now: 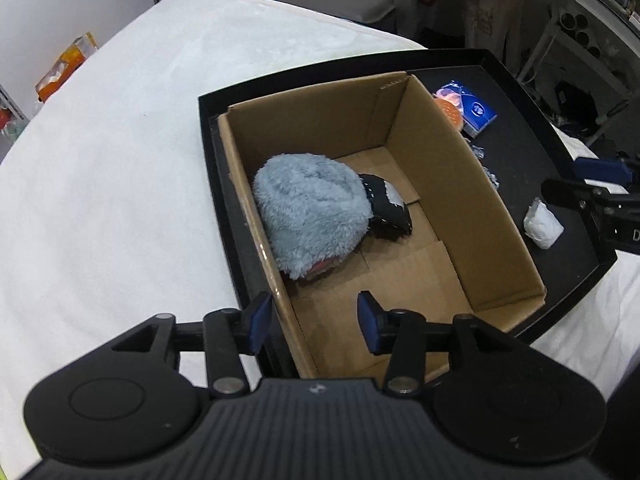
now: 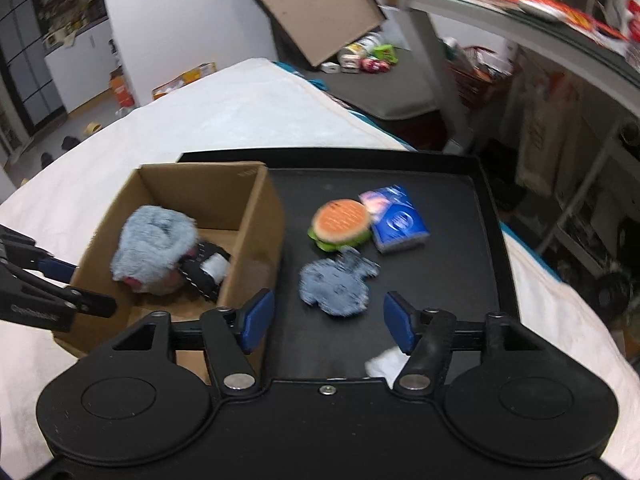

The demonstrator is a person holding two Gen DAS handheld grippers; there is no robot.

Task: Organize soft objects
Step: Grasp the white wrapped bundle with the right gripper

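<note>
Two blue-padded grippers stand with jaws apart and empty: the left gripper [image 1: 312,322] above the open brown cardboard box [image 1: 460,184], just ahead of it a fluffy grey-blue plush [image 1: 308,216]; the right gripper [image 2: 328,320] just short of a flat grey-blue fabric toy [image 2: 336,284] on the black tray [image 2: 452,260].

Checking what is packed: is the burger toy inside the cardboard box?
No, the burger toy lies on the black tray, outside the cardboard box.

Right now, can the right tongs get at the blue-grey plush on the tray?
Probably yes. The right tongs stand open and empty, with the blue-grey plush lying just ahead between the pads on bare black tray; nothing blocks the way.
</note>
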